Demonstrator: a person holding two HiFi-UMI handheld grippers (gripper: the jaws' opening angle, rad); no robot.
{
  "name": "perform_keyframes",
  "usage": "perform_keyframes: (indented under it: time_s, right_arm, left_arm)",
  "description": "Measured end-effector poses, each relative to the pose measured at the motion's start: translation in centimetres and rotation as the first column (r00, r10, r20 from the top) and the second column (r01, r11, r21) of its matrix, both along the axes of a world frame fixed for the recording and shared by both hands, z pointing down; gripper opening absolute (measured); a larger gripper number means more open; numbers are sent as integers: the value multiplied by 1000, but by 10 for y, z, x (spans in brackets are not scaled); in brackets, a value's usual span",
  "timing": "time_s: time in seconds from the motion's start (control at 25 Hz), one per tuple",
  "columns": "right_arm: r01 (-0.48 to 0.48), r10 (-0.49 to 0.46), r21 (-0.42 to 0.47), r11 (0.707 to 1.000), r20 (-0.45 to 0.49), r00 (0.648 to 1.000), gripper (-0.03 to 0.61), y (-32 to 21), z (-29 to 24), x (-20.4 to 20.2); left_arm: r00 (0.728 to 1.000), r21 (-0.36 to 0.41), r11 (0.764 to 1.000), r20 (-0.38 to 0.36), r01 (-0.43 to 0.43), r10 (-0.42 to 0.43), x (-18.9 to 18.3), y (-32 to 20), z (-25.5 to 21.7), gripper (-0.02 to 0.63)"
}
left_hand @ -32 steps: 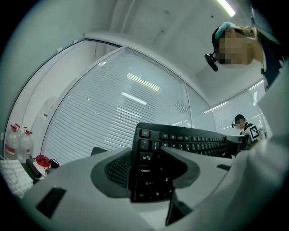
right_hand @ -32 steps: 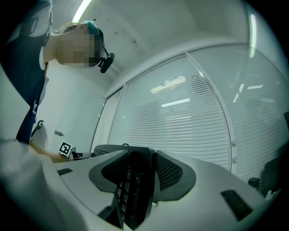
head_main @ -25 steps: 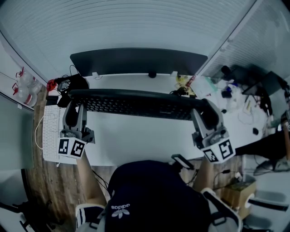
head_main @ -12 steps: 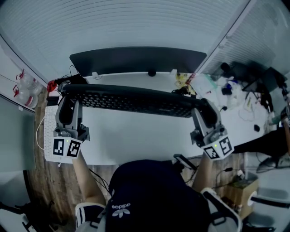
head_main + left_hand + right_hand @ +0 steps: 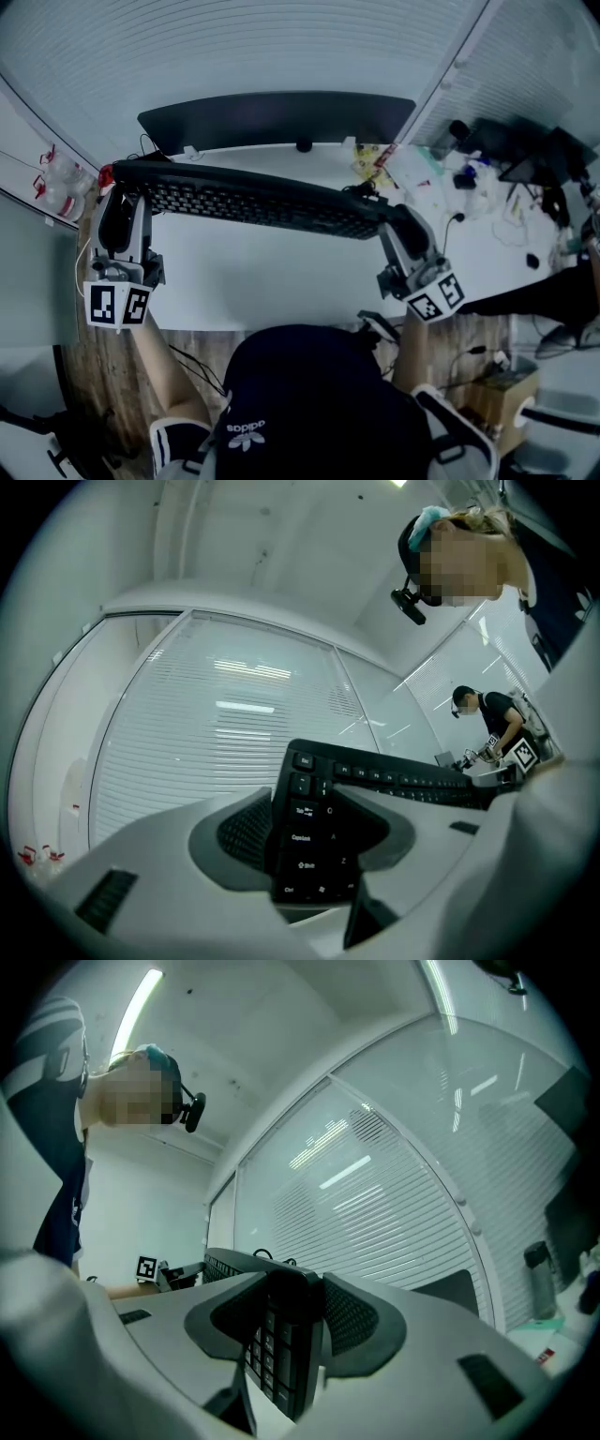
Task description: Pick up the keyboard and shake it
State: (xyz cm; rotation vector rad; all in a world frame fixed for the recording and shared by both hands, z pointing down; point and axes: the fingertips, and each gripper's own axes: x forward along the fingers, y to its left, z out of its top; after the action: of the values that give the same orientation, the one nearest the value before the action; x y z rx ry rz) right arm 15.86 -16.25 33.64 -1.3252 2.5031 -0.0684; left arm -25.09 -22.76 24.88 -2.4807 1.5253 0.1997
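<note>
The left gripper (image 5: 119,195) and right gripper (image 5: 399,223) are each clamping one end of the black keyboard (image 5: 253,200), holding it clear above the white desk (image 5: 281,272), so the pick-up is looking done and the shaking is what remains.

Keyboard (image 5: 262,202): black plastic, matt. Fingers (image 5: 159,855): grey plastic, smooth, matt; pads (image 5: 244,829) dark, finely ribbed. Table (image 5: 281,277): smooth white top, wood grain along left edge.
</note>
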Motion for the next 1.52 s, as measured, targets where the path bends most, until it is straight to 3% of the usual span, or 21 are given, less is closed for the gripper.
perform_keyframes:
  time_s: [0.44,0.76,0.92,1.08,1.52]
  right_arm:
    - [-11,10,32,999,38,999,178,24,5,37]
    - [-7,6,23,1000,63,998,178,27,10,39]
    - [-2,-1,25,1000,97,995,178,26,12,37]
    - [13,-14,15,1000,74,997,178,30,9,32]
    - [42,-44,17,999,130,991,178,24,15,0]
  left_arm:
    - [1000,40,999,4,6,-6,40,26,-10,201]
    - [1000,71,998,31,1,-3,48,29,-21,201]
    - [999,93,996,31,3,-6,46,34,-29,201]
    - [1000,90,996,-1,13,-13,38,42,-28,201]
    - [998,95,994,28,56,-59,10,55,-39,201]
